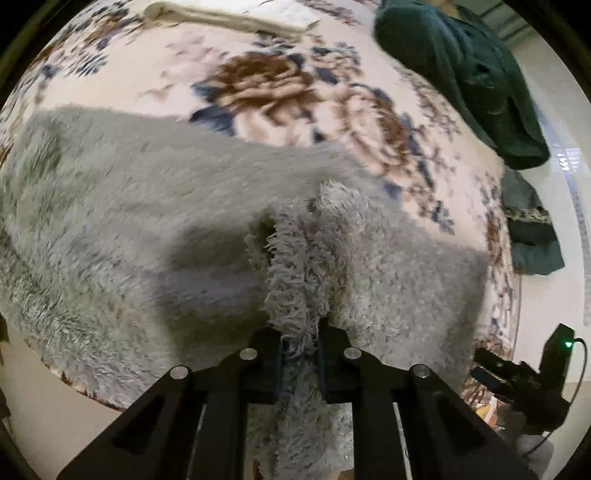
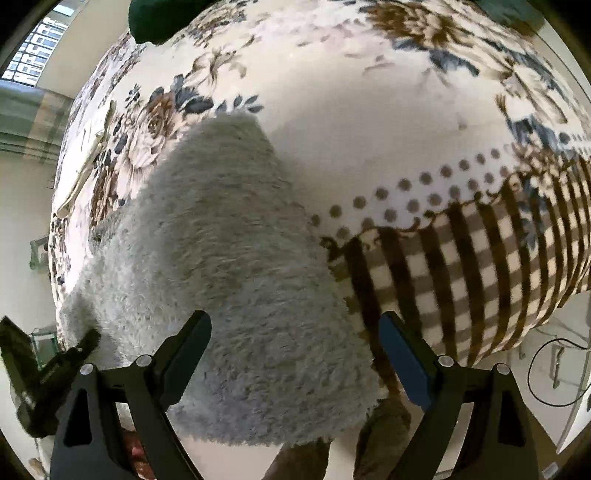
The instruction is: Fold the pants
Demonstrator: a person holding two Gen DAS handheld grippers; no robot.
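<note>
The pants (image 1: 155, 221) are grey and fluffy and lie across a floral blanket (image 1: 280, 92). My left gripper (image 1: 300, 341) is shut on a bunched ridge of the pants fabric and holds it lifted above the flat part. In the right wrist view the pants (image 2: 229, 258) lie folded, running away from me. My right gripper (image 2: 295, 332) is open and empty, its fingers (image 2: 397, 343) wide apart above the near end of the pants. The right gripper (image 1: 517, 376) also shows at the lower right of the left wrist view.
A dark green garment (image 1: 461, 74) lies at the far right of the blanket. A cream folded cloth (image 1: 229, 18) lies at the far edge. The blanket has a brown checked border (image 2: 461, 266) on the right. A cable (image 2: 554, 369) lies on the floor.
</note>
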